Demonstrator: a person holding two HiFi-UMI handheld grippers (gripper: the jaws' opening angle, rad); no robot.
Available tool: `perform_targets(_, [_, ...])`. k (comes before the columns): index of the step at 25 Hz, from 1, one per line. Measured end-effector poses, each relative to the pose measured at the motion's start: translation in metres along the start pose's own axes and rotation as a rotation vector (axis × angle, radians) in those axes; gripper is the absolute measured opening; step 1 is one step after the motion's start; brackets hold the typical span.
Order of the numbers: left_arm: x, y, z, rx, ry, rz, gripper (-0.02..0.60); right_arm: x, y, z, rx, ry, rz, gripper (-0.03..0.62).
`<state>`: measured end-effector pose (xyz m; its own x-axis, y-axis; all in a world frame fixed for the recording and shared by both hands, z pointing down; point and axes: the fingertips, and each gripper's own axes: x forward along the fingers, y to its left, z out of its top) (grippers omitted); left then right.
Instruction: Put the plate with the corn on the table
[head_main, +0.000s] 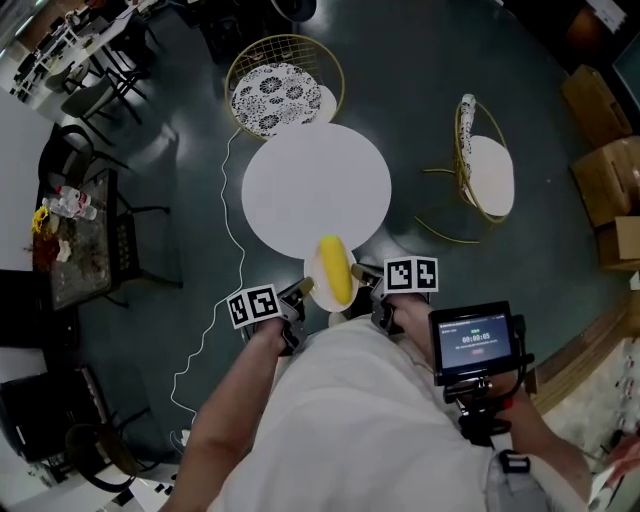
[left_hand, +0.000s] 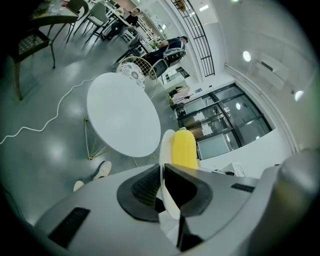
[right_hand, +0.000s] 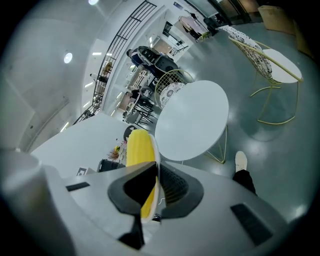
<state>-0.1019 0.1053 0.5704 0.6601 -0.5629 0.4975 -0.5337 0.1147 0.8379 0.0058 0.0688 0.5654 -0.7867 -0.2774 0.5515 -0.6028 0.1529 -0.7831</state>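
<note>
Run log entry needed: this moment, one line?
left gripper: shut on plate | right gripper: shut on plate | corn: on plate | plate: at table edge

table (head_main: 316, 185) edge hidden behind plate (head_main: 313, 279), corn (head_main: 335, 268)

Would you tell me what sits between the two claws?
The plate with the corn, its rim clamped by left claw and right claw; head view shows it.
</note>
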Motion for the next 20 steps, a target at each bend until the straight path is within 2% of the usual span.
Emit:
perform_targets(14, [0.044, 0.001, 0.043, -0.065, -0.024, 0.025, 0.031, 0.020, -0.016, 0.061, -0.009, 0.073, 0.013, 0.031])
perform_targets(20, [0.093, 0.006, 0.080, -0.101, -0.020, 0.049, 0.031, 0.041, -0.045, 0.113, 0.004, 0.108, 0.014, 0.031])
